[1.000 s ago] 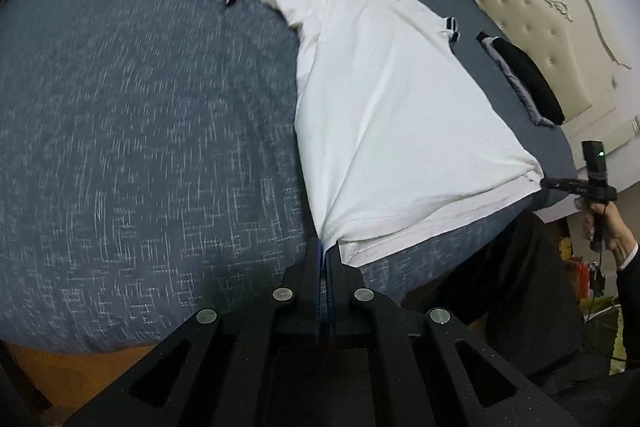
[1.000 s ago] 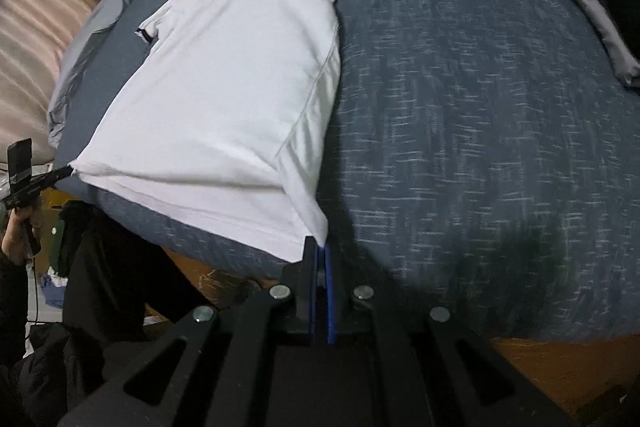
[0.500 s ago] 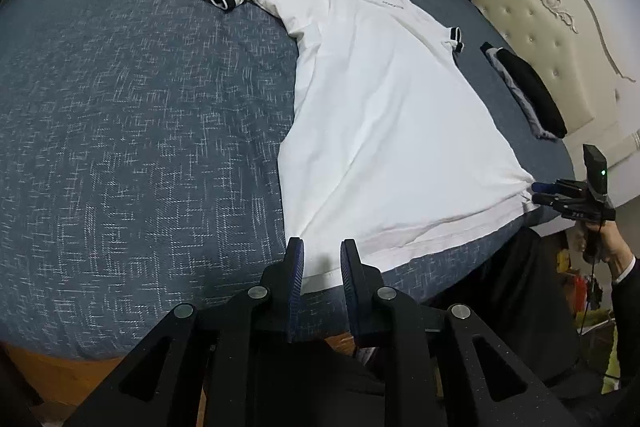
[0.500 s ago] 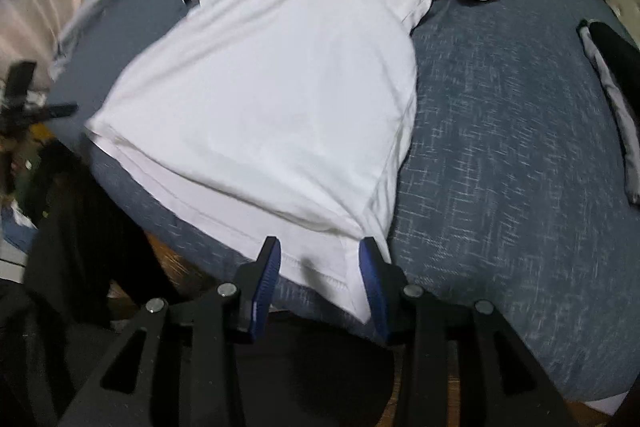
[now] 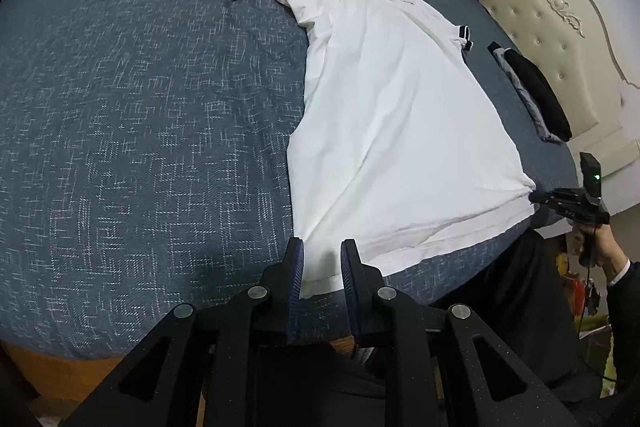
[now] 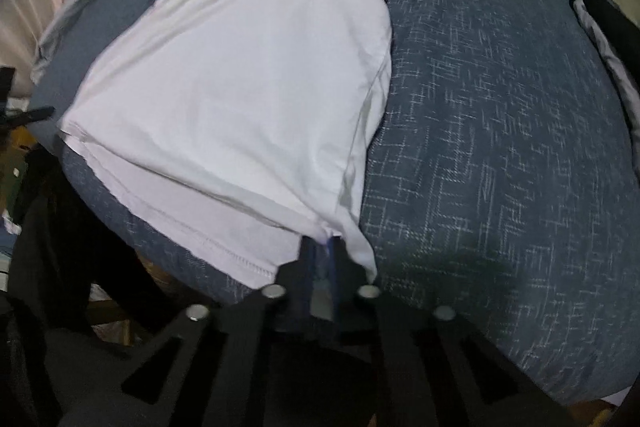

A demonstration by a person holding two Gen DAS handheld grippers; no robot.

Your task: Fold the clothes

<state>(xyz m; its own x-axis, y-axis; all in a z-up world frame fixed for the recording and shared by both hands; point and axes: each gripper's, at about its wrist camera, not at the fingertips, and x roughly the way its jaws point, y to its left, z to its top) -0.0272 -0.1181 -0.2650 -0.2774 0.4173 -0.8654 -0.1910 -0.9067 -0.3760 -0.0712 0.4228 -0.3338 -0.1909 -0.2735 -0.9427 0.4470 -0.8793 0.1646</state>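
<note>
I see the white polo shirt (image 5: 384,115) flat on the bed (image 5: 140,115). My left gripper (image 5: 322,259) is released astride its hem. My right gripper (image 6: 320,251) is clenched on the other hem corner

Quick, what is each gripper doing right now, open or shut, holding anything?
Left gripper: open, astride the white polo shirt hem corner, not clamped.
Right gripper: blurred, nearly closed at the other hem corner; grip cannot be told.

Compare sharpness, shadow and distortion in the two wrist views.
Left wrist view: sharp; the white polo shirt and bedspread weave read crisply, with strong fisheye bulge. Right wrist view: motion-blurred, worst at the right hand-held gripper; a dark shadow lies on the bedspread beside the shirt hem.
</note>
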